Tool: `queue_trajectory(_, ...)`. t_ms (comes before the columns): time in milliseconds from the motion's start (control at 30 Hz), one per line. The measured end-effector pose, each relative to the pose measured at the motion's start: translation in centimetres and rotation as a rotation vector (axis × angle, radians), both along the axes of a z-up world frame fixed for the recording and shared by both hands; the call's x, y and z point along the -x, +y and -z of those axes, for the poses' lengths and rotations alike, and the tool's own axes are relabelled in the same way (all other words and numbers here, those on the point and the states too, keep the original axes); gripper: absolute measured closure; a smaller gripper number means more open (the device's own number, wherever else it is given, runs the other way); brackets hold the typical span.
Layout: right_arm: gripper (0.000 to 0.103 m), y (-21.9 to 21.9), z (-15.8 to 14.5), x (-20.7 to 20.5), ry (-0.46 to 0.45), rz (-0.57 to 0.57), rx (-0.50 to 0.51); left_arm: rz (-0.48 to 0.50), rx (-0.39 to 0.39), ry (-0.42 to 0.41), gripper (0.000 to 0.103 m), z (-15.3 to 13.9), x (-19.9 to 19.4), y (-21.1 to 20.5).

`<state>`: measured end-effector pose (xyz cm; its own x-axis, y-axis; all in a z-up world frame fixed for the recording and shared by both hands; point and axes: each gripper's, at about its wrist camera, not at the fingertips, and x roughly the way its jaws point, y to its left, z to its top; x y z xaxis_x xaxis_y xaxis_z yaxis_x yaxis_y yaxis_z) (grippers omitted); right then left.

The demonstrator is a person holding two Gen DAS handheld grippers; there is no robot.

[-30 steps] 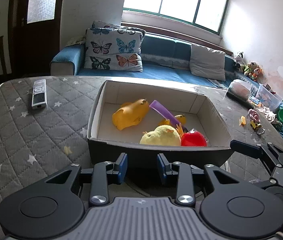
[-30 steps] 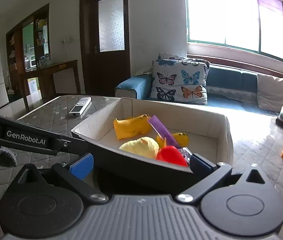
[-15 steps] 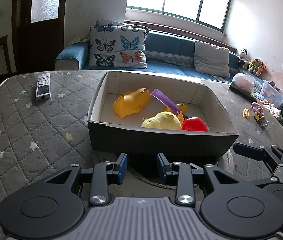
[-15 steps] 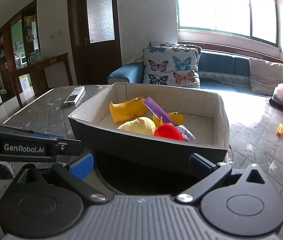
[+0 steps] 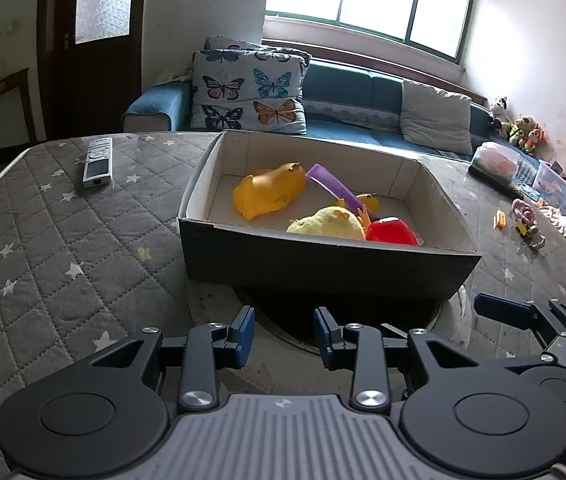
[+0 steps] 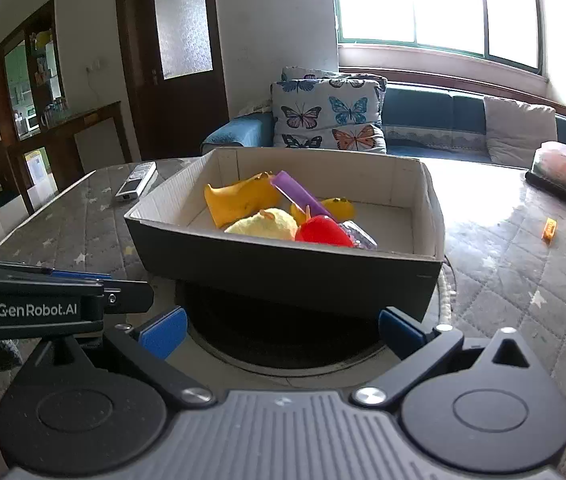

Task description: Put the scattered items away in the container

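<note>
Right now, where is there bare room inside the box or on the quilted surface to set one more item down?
Inside the box, the floor is bare along the far wall and right corner. Its near side is crowded by the orange toy, purple piece, yellow plush and red toy. Outside, the quilt is bare between the remote and the box's left wall.

Quilted mattress under box, remote

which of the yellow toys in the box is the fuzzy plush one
The pale yellow plush chick, at the near wall of the cardboard box beside the red ball. The orange-yellow rubber animal and small duck look smooth and glossy.
</note>
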<state>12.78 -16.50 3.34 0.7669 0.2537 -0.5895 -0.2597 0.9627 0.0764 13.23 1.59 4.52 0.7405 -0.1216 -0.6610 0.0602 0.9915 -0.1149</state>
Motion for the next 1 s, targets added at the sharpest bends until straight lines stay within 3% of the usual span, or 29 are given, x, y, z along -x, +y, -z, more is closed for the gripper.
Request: queue_trajectory(1000,0.000,-0.2,1.4,-0.4,0.086,0.049,0.022,-0.040,-0.050,-0.004,0.067,0.9,0.5,-0.8)
